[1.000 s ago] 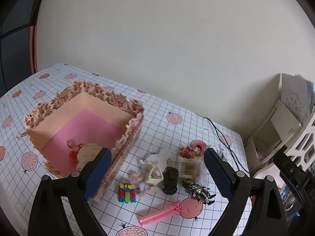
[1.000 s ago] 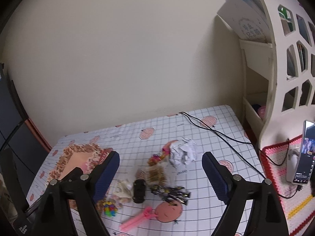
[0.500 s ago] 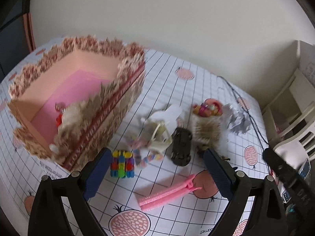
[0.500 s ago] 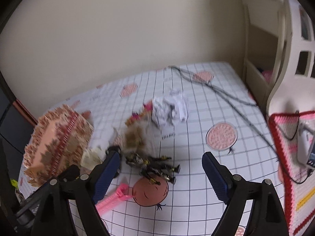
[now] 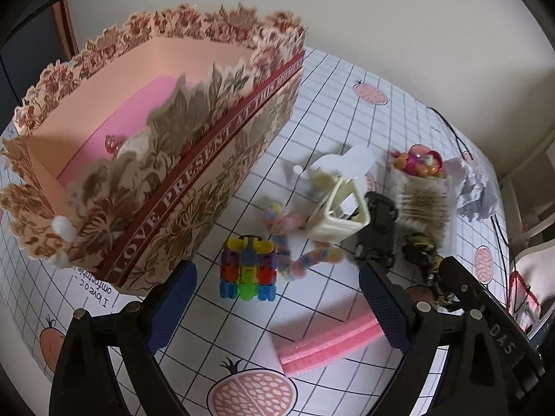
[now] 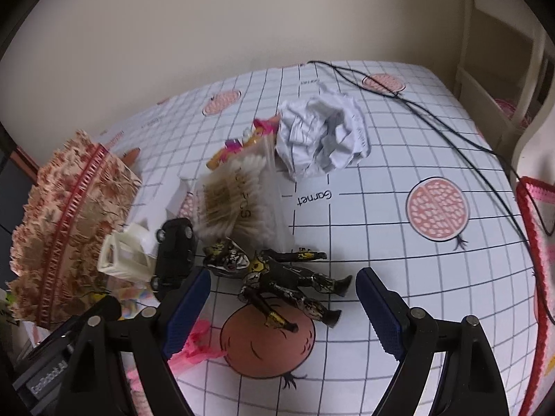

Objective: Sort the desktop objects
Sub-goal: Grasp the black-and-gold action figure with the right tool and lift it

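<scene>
Left claw (image 5: 274,298) spread wide, empty, above colourful block toy (image 5: 248,268) and pink comb (image 5: 326,345). Right claw (image 6: 282,306) spread, empty, above black-yellow action figure (image 6: 277,277) lying on surface (image 6: 381,242). Black toy car (image 6: 173,253), cream toy (image 6: 125,256), cotton-swab pack (image 6: 232,201), crumpled paper (image 6: 322,135) beyond. Floral box (image 5: 156,159) left of pile.

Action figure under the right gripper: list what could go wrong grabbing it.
1. The action figure lies sprawled, limbs out; the open right gripper may catch only a leg.
2. Its head end sits close to the black car and cotton swabs, which could be nudged.
</scene>
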Demonstrator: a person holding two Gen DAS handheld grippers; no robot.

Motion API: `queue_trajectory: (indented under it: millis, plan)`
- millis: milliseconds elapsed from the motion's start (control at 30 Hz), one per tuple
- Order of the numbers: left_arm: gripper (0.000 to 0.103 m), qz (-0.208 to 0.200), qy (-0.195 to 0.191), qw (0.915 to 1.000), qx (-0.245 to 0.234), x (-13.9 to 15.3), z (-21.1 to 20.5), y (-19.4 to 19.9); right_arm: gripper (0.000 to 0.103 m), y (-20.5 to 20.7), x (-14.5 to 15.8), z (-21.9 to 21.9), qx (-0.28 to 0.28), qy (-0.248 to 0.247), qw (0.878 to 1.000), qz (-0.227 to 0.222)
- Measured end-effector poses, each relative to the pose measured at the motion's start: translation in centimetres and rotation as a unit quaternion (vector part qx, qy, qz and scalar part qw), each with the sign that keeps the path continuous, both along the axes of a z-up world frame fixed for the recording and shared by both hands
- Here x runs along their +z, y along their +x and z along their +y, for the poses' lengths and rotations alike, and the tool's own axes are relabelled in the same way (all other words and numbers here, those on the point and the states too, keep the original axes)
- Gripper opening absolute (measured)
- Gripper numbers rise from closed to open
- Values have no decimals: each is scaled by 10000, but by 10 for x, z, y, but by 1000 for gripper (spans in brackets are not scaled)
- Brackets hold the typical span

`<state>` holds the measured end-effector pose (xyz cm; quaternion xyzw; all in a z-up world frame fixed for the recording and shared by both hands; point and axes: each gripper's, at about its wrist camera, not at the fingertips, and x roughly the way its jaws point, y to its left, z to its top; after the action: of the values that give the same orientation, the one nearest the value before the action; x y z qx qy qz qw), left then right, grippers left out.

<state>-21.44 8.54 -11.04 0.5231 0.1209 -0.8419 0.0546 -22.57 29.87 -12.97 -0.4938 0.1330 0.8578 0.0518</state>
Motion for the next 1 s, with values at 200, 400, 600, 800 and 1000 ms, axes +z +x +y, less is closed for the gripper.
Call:
queue_trajectory:
  millis: [200,400,600,800,1000]
  plan:
    - [94,-142,69,9998,110,-11,-7,-5,89,-7,-19,-5,14,117,9998,-178]
    - [90,-181,181,9996,89,-15,-12,-7,86,-7,-20,-9,-3,205,9997,-101]
    - [90,-192,235,9995,46,-16,-12,-9,77,-4,-19,-3,-145,86,9999,-39]
    - [90,-240,228,9994,58,-17,-12,-7,77,-3,-18,0,-165,-108,9998,-15]
    - [80,-216,204,9995,63,-16,-11,-7,77,0,-9,7,-282,-410,9987,50]
